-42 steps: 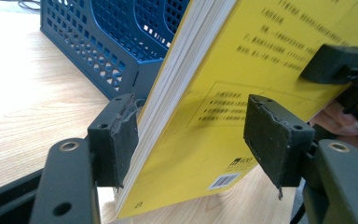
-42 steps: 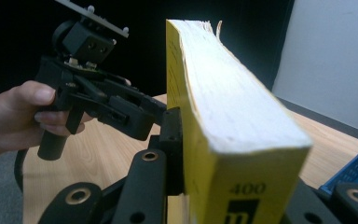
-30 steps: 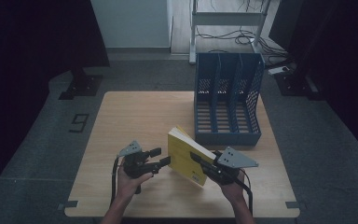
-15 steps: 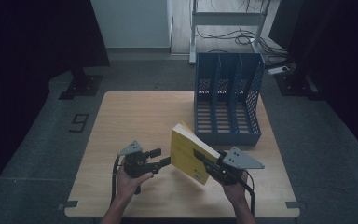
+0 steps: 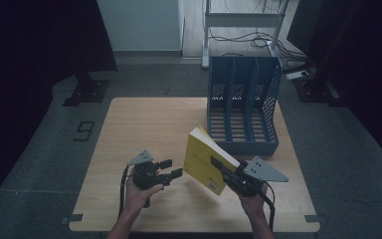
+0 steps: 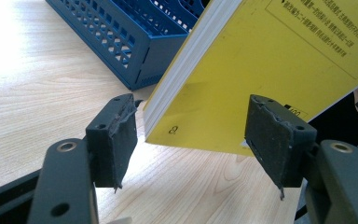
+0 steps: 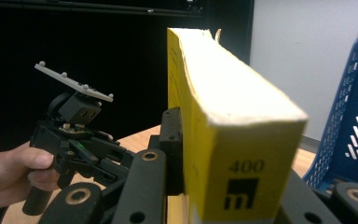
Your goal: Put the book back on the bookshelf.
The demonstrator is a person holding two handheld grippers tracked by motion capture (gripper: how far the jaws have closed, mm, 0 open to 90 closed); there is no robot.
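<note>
A thick yellow book (image 5: 202, 158) is held tilted above the wooden table (image 5: 144, 124), spine end low. My right gripper (image 5: 219, 164) is shut on its lower end; in the right gripper view the book (image 7: 233, 116) stands between the jaws with "400" on its spine. My left gripper (image 5: 173, 168) is just left of the book and is open. In the left gripper view its pads (image 6: 116, 135) stand wide apart, and the book's lower corner (image 6: 205, 116) hangs beyond the gap without touching them.
A blue three-slot file rack (image 5: 243, 104) stands at the table's far right, just behind the book; its perforated wall (image 6: 121, 42) is close ahead in the left gripper view. Bare tabletop lies to the left and far left. A hand (image 7: 9, 172) grips the left gripper's handle.
The book has risen a little and tipped more upright in the right gripper. The left gripper has stayed where it was, still open.
</note>
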